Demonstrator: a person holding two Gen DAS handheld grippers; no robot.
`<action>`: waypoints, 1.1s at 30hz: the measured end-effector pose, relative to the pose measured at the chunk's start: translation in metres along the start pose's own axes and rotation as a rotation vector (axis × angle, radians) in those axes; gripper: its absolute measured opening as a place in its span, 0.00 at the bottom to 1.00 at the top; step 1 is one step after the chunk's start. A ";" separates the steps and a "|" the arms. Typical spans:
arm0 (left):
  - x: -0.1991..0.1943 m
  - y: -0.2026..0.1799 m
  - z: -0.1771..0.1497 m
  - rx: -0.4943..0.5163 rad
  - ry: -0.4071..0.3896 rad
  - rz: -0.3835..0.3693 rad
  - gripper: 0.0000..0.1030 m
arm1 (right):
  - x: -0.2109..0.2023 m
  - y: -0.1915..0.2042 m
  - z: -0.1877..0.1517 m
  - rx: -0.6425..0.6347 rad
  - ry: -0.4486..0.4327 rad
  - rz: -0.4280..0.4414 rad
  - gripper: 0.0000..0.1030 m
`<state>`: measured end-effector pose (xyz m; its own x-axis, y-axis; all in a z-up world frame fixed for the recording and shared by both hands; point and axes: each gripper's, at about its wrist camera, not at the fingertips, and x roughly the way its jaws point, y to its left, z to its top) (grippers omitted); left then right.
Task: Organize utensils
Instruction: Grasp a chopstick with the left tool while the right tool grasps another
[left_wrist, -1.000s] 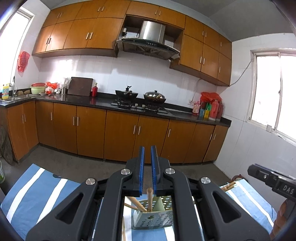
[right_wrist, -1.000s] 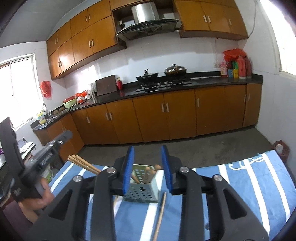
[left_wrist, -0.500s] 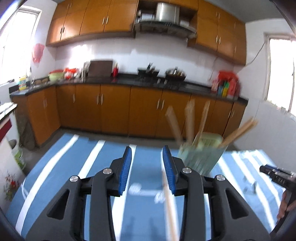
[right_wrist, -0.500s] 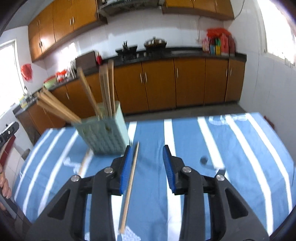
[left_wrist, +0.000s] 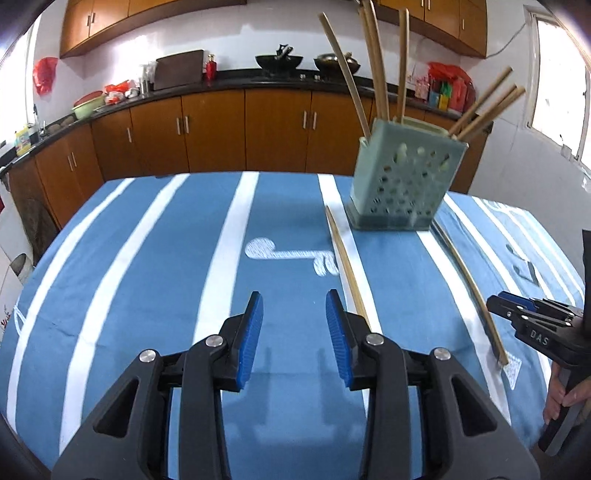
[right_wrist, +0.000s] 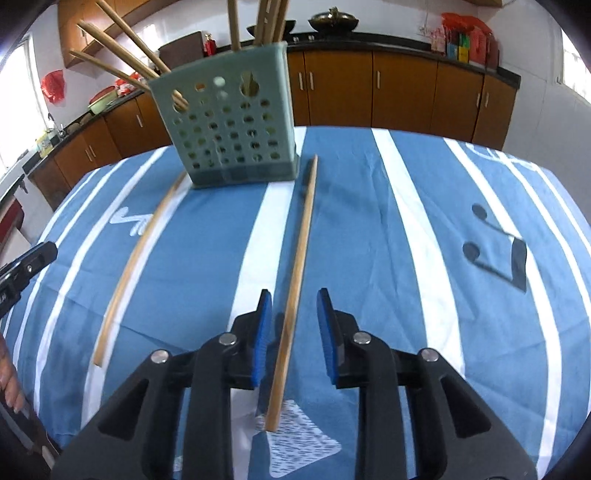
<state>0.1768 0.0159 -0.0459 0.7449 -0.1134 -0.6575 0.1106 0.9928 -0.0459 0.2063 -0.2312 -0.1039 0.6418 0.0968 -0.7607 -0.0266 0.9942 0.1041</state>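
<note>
Kitchen setting: brown wooden base cabinets (left_wrist: 218, 129) run along the back wall under a dark countertop (left_wrist: 236, 85), with matching upper cabinets (left_wrist: 110, 22) above a white tiled wall (left_wrist: 236, 37). Bright window (left_wrist: 565, 81) at right in the left wrist view; daylight overexposed. Worktop covered by blue cloth with white stripes (left_wrist: 155, 266) and a black music-note print (right_wrist: 498, 254).

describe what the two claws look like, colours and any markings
Both match: the left claw and right claw have black angular plastic arms with triangular cut-outs, silver round bolts at the joints, and ribbed blue pads on the fingers. White "DAS" lettering shows on the right one's side in the left wrist view.
</note>
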 end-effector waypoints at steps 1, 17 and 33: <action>0.002 -0.001 -0.002 0.001 0.007 -0.004 0.36 | 0.000 0.000 -0.002 -0.001 0.001 -0.001 0.24; 0.013 -0.024 -0.020 0.020 0.076 -0.088 0.36 | 0.003 -0.009 -0.009 0.010 0.002 -0.050 0.08; 0.045 -0.052 -0.025 0.061 0.164 -0.076 0.18 | 0.017 -0.045 0.011 0.084 -0.013 -0.079 0.08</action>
<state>0.1882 -0.0402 -0.0914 0.6164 -0.1751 -0.7677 0.2060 0.9769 -0.0574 0.2262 -0.2744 -0.1145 0.6491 0.0167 -0.7605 0.0889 0.9912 0.0977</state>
